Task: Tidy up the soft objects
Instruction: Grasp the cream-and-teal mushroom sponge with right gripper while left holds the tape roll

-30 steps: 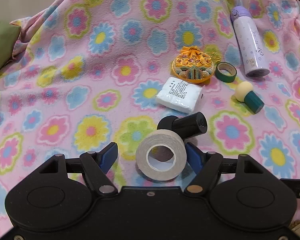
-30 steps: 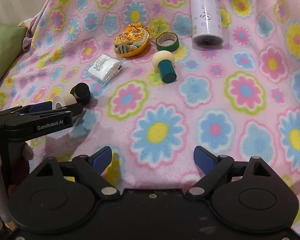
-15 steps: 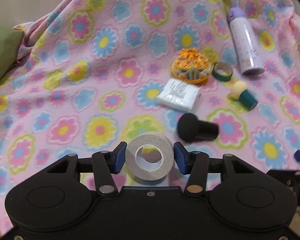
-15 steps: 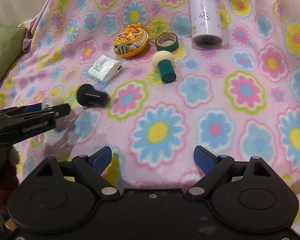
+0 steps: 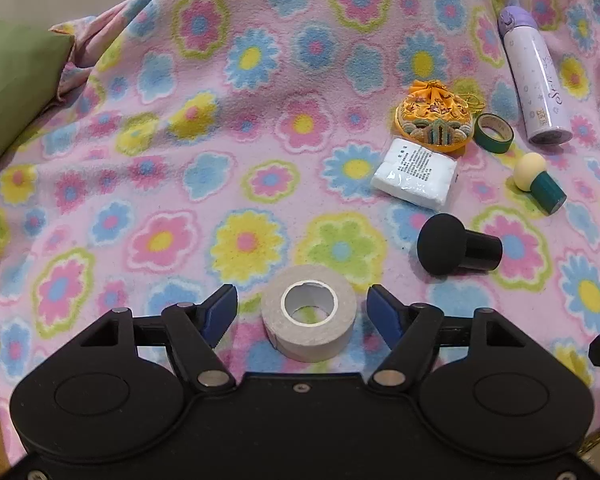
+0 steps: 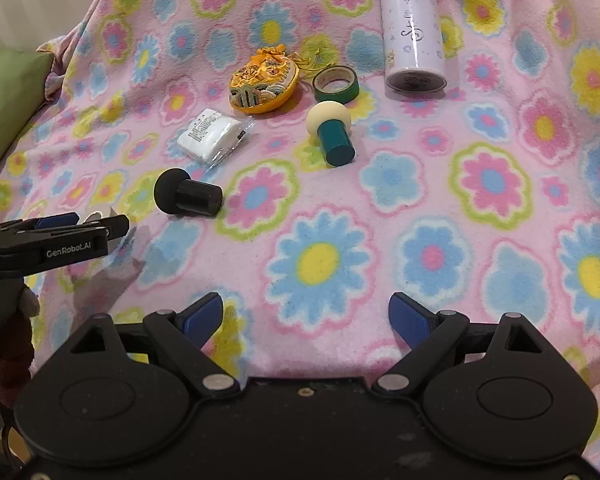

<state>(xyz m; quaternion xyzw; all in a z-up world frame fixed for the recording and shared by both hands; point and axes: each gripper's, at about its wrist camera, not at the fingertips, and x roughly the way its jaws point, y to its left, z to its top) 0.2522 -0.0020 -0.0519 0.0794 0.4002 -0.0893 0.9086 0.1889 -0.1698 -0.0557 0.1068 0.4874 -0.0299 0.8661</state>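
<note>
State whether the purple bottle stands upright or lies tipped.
Tipped: the purple bottle lies lengthwise on the flowered blanket, its round base facing the camera.

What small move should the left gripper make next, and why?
Probably draw back from the white tape roll. The left gripper has its jaws opening, gaps show on both sides, and the roll lies flat on the flowered blanket, apparently set down apart from the black sponge puff.

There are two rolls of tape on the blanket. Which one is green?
The green tape roll, the smaller one far off beside the orange pouch. The white tape roll sits between the left gripper's opening jaws.
</note>
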